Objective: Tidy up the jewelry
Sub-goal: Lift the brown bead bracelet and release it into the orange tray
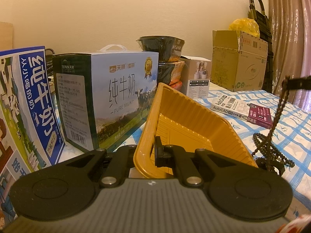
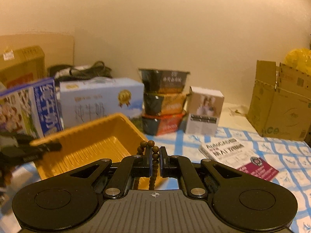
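A yellow ribbed plastic tray [image 1: 186, 120] is tipped up off the checked cloth. My left gripper [image 1: 152, 151] is shut on its near rim, with one finger inside the tray and the other hidden behind the wall. My right gripper [image 2: 155, 155] is shut on a string of dark brown beads [image 2: 150, 143], which loops over its fingertips just right of the tray [image 2: 87, 145]. In the left wrist view the bead string [image 1: 277, 114] hangs from the right gripper [image 1: 297, 83] at the right edge. Its lower end is still coiled on the cloth.
Two milk cartons [image 1: 108, 93] stand behind the tray. A stack of instant noodle bowls [image 2: 163, 101], a small white box [image 2: 204, 110] and an open cardboard box [image 2: 279, 104] line the wall. An AutoCAD book [image 2: 237, 159] lies on the blue-checked cloth [image 1: 291, 136].
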A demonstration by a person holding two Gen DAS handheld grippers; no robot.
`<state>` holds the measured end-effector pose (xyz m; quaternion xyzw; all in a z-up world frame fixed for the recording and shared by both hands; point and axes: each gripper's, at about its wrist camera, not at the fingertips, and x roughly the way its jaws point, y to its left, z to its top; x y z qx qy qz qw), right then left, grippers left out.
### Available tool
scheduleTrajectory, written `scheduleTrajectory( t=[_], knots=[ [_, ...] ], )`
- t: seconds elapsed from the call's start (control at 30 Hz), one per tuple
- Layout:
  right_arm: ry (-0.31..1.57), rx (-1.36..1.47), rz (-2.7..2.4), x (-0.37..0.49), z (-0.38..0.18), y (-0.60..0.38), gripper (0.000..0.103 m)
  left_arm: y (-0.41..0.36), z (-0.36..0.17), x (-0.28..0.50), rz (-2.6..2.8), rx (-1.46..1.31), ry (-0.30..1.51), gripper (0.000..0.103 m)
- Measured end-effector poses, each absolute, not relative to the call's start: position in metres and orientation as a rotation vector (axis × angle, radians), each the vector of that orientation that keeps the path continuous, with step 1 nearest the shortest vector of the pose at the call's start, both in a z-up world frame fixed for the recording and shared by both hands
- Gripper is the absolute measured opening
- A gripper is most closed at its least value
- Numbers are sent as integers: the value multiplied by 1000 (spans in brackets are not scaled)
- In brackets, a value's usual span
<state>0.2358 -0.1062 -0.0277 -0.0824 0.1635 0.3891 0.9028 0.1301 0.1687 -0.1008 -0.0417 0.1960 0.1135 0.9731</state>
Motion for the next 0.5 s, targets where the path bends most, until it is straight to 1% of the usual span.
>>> scheduleTrajectory(
  t=[0.5],
  knots=[
    [299, -112, 846, 218, 10, -118, 7, 169, -101, 130, 229, -85, 396, 6]
  ],
)
